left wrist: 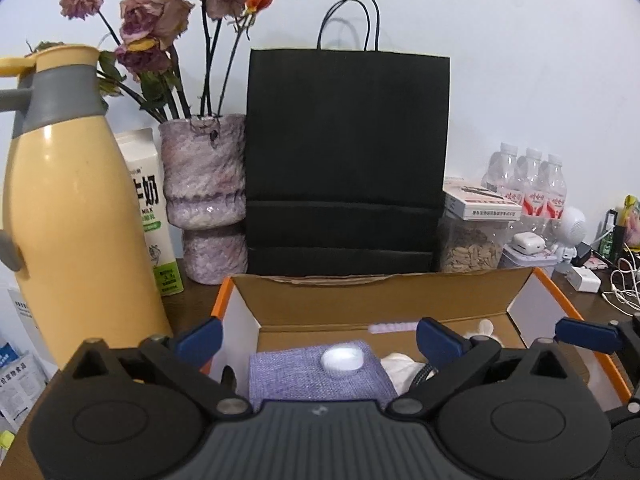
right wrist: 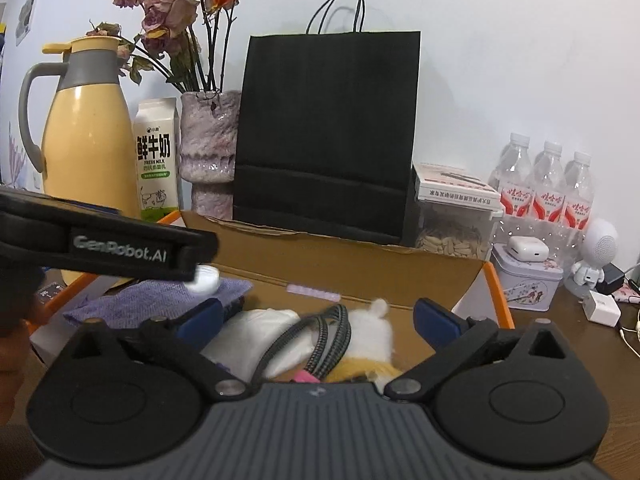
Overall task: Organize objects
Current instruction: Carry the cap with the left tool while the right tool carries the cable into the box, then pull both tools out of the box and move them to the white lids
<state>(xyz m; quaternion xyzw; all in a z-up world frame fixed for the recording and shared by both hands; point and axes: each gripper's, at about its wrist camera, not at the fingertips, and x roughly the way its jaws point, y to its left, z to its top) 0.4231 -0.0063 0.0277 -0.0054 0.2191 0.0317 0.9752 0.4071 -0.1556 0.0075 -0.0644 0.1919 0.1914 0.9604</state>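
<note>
Left gripper (left wrist: 320,338) has its jaws spread wide with nothing between the pads; it hangs over the near-left part of the open orange-edged cardboard box (left wrist: 548,280). Directly ahead of and below it lies a folded lavender woven cloth (left wrist: 312,376), with a small white oval case (left wrist: 342,359) sitting on top, centred between the fingers. The cloth's long axis runs roughly across the gripper's line, left to right.

Right gripper (right wrist: 318,318) is also spread wide and holds nothing. Under it are a braided black-and-grey cable (right wrist: 320,338), a white soft pouch (right wrist: 256,340) and a white-and-yellow plush toy (right wrist: 370,340), all inside the box (right wrist: 496,292). The cable runs mostly along the gripper's pointing line, so closing across it looks feasible.

Likely both items have been let go into the box; the left hand is nearer the cloth and case, the right nearer the cable and plush.

The right wrist view shows the left gripper's finger (right wrist: 120,250) from the side, just above the white case (right wrist: 205,278); whether it touches cannot be told. The left view shows the cable and plush only in part, mostly behind its own finger.

Behind the box stand a black paper bag (left wrist: 346,160), a yellow thermos jug (left wrist: 72,216) and a mauve vase (left wrist: 204,196).
</note>
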